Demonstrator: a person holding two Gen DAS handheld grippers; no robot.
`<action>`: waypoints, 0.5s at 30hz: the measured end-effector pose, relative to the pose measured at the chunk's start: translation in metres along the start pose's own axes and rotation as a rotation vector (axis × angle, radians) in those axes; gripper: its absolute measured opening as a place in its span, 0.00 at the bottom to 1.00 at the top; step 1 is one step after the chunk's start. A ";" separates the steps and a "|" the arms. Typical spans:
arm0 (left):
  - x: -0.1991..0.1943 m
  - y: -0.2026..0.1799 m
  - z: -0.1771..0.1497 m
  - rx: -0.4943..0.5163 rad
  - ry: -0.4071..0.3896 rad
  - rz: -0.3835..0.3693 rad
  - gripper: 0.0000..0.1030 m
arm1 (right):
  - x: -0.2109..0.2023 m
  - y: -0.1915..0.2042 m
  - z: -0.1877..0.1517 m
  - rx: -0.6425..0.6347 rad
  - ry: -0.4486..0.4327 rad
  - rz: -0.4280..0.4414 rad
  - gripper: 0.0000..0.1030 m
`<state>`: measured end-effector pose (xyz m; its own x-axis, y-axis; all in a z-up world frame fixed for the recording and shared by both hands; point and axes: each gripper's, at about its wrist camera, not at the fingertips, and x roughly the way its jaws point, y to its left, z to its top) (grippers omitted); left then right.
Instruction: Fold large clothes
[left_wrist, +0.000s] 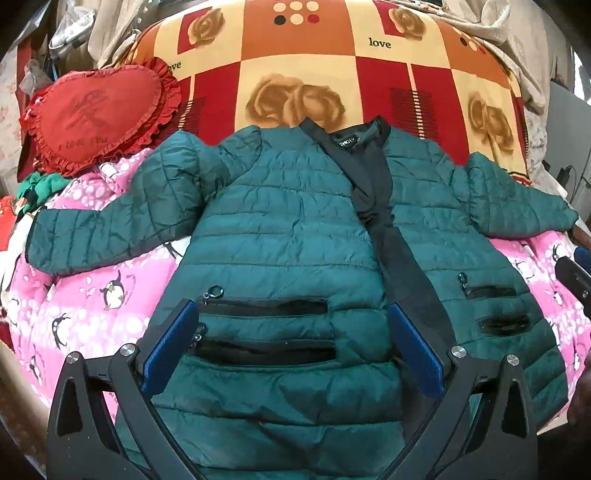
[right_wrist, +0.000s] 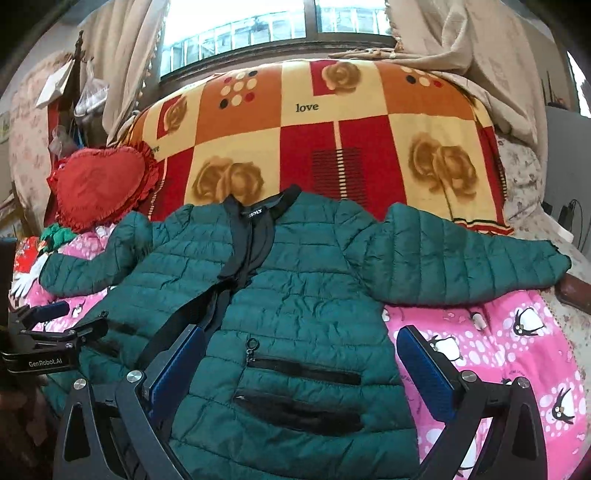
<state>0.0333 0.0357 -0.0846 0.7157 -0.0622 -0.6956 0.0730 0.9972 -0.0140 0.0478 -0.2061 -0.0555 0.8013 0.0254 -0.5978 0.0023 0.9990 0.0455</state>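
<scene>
A dark green quilted jacket (left_wrist: 288, 236) lies front up on the bed, both sleeves spread out to the sides, black placket down the middle, black zip pockets low on each front panel. It also shows in the right wrist view (right_wrist: 295, 295). My left gripper (left_wrist: 291, 325) is open, hovering over the jacket's left front panel with its blue pads either side of the pockets. My right gripper (right_wrist: 299, 350) is open over the right front panel. The left gripper also shows at the left edge of the right wrist view (right_wrist: 55, 325). Neither holds anything.
The jacket rests on a pink penguin blanket (left_wrist: 88, 306) and a red, orange and yellow rose blanket (left_wrist: 332, 74). A red heart-shaped frilled pillow (left_wrist: 96, 114) lies at the far left. Curtains and a window (right_wrist: 240, 26) stand behind the bed.
</scene>
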 end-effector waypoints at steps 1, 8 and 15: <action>0.000 0.000 0.000 0.000 -0.001 0.000 0.99 | 0.002 0.002 0.000 0.002 0.003 -0.004 1.00; -0.001 0.000 -0.002 0.001 0.000 0.003 0.99 | 0.014 0.001 -0.003 0.045 0.038 -0.025 1.00; -0.004 0.003 -0.002 -0.009 -0.001 -0.009 0.99 | 0.022 0.010 -0.006 0.025 0.060 -0.052 1.00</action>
<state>0.0289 0.0387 -0.0835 0.7158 -0.0711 -0.6947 0.0729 0.9970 -0.0269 0.0620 -0.1950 -0.0729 0.7624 -0.0234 -0.6466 0.0586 0.9977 0.0330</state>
